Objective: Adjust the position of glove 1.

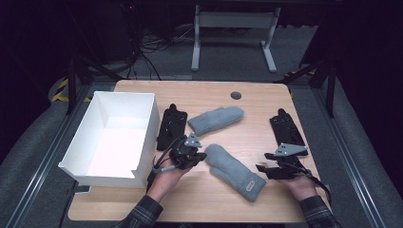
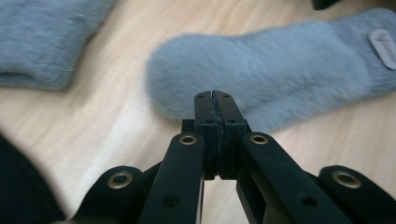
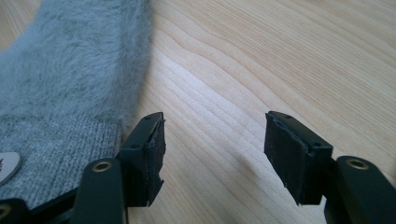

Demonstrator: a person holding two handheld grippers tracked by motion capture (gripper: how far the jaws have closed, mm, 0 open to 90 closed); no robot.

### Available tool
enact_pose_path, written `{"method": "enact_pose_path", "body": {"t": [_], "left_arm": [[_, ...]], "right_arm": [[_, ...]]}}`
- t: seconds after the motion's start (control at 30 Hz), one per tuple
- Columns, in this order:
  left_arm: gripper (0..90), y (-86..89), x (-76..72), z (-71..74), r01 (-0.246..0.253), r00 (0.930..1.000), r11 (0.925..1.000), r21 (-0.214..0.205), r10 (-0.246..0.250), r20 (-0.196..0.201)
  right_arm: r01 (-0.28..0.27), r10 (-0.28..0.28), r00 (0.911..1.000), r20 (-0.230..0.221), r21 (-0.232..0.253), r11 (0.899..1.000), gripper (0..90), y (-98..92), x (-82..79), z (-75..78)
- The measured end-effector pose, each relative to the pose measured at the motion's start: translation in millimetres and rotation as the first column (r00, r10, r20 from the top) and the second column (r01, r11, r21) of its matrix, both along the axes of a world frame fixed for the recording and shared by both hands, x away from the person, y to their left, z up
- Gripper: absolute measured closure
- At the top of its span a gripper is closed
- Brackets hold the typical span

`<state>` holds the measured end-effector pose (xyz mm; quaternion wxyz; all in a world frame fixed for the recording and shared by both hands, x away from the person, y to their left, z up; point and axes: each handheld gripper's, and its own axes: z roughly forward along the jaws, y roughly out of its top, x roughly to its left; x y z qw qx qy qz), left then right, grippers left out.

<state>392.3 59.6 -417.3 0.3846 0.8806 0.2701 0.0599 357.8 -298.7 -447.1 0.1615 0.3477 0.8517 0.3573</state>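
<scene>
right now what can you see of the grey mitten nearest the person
The near mitten is grey and fuzzy, like plush fleece, with a ribbed knit cuff that carries a small oval label. It lies flat on the wooden table, running diagonally, rounded tip toward the white box, cuff toward the person's right. The left gripper, shut and empty, points at its tip, seemingly just short of it; the right gripper stands open beside its cuff.

near mitten [image 1: 235, 171]: grey, lies diagonal between both grippers
far mitten [image 1: 216, 119]: grey, beside left black mount [image 1: 171, 126]
left gripper [image 1: 203, 156]: at near mitten's tip
right gripper [image 1: 260, 167]: just beside cuff
white box [image 1: 142, 137]: left on table [image 1: 256, 90]
</scene>
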Motion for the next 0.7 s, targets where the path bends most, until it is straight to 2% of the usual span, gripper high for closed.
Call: {"method": "enact_pose_path", "body": {"t": [0.1, 0.2, 0.3, 0.37, 0.43, 0.6, 0.63, 0.7], "left_arm": [[89.8, 1.4, 8.4, 1.3, -0.019, 0.9998, 0.9997, 0.013, 0.019, 0.003], [89.8, 2.8, 19.8, 4.4, -0.059, 0.9983, 0.9982, -0.013, 0.059, 0.001], [89.8, 1.2, 31.0, 6.9, -0.087, 0.9961, 0.9962, 0.001, 0.087, 0.017], [89.8, 0.1, 38.5, 6.0, -0.101, 0.9948, 0.9947, -0.013, 0.102, 0.008], [89.8, -1.2, 45.9, 5.8, -0.119, 0.9927, 0.9928, 0.003, 0.119, 0.014], [89.8, -2.0, 65.4, 7.7, -0.15, 0.9886, 0.9887, -0.003, 0.15, 0.011], [89.8, -2.0, 65.4, 7.7, -0.15, 0.9886, 0.9887, -0.003, 0.15, 0.011], [89.8, -3.2, 77.6, 8.6, -0.165, 0.9862, 0.9862, 0.006, 0.165, 0.012]], "right_arm": [[0.004, -0.004, 1.0, 0.003, 0.001, 1.0, 39.3, -0.6, 0.0, 0.7], [0.005, -0.005, 1.0, 0.003, 0.003, 1.0, 39.3, -0.9, 0.4, 0.8], [0.003, -0.003, 1.0, 0.002, 0.001, 1.0, 39.3, -0.6, 0.6, 0.4], [0.001, -0.001, 1.0, 0.002, 0.003, 1.0, 39.3, -0.8, 0.7, 0.8], [0.001, -0.001, 1.0, 0.004, 0.003, 1.0, 39.3, -1.2, 0.8, 1.3], [-0.001, 0.001, 1.0, 0.004, 0.006, 1.0, 39.3, -1.5, 0.8, 1.7], [-0.001, 0.001, 1.0, 0.004, 0.006, 1.0, 39.3, -1.5, 0.8, 1.7], [-0.001, 0.001, 1.0, 0.007, 0.008, 1.0, 39.3, -1.6, 0.8, 2.0]]}}
